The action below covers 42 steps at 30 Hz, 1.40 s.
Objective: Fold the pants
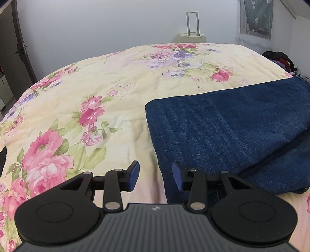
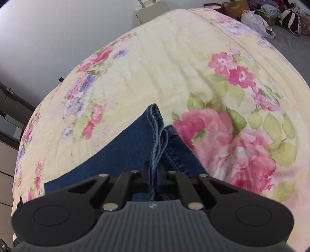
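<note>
Left wrist view: The left gripper [image 1: 155,176] hovers low over the cream quilted bedspread with pink and purple flowers [image 1: 108,91]. Its blue-padded fingers [image 1: 134,175] stand wide apart and hold nothing. The dark blue denim pants [image 1: 228,131] lie flat on the bedspread to the right of the gripper, with one straight folded edge facing left and a second layer showing along the lower right. The right-hand pad sits above the near corner of the denim; whether it touches cannot be determined.

A cream hard-shell suitcase with a raised handle [image 1: 191,33] stands behind the bed against the wall. A dark heap of clothing [image 1: 279,58] lies past the far right edge of the bed. Neither obstructs the work area.

Right wrist view: The right gripper [image 2: 153,178] is closed on a bunched hem or seam edge of the pants [image 2: 116,155], which rises between the fingers. The remaining denim spreads on the bedspread [image 2: 174,67] to the left and ahead.

Bags and loose clothing [image 2: 271,13] lie on the floor beyond the bed, well apart from the pants.

Assessment: At least one fold appears complete. A further fold, carrying the gripped edge across, likely remains. The bedspread around the pants offers an unobstructed surface.
</note>
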Tool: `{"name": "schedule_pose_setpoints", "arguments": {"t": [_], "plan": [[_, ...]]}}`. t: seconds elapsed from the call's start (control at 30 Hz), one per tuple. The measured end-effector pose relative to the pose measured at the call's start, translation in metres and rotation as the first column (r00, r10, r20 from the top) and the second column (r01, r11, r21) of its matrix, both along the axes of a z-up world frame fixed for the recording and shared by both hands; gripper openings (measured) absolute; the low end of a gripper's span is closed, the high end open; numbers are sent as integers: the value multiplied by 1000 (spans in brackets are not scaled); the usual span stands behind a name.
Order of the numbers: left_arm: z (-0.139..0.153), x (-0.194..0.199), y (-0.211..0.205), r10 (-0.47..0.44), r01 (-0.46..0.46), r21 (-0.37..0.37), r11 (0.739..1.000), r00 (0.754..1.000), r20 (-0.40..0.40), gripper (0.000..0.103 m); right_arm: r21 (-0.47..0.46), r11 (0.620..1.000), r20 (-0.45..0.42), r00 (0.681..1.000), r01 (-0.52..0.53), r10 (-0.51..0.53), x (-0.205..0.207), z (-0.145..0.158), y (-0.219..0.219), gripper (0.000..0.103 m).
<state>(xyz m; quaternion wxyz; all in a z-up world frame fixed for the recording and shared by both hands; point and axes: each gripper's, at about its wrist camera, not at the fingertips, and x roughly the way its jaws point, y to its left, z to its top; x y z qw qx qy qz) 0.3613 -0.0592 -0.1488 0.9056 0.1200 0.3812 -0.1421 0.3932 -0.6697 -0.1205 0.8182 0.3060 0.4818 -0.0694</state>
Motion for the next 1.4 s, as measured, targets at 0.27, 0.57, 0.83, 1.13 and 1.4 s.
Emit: {"name": "schedule_pose_setpoints", "arguments": {"t": [0.27, 0.57, 0.83, 1.13, 1.4], "plan": [[1, -6, -2, -15, 15, -19, 1000, 999, -32, 54, -32, 999, -35, 999, -16, 15, 9, -72, -14, 0], [2, -29, 8, -2, 3, 4, 1000, 1000, -29, 59, -91, 996, 33, 999, 2, 1, -25, -55, -11, 45], [-2, -35, 13, 52, -53, -20, 998, 998, -47, 59, 261, 950, 81, 977, 170, -197, -100, -72, -33, 55], [-3, -36, 9, 68, -69, -15, 998, 996, -52, 59, 364, 915, 178, 951, 177, -255, -115, -61, -30, 8], [-9, -47, -6, -34, 36, 28, 999, 998, -55, 59, -22, 993, 128, 985, 117, -114, -95, -71, -2, 5]]}}
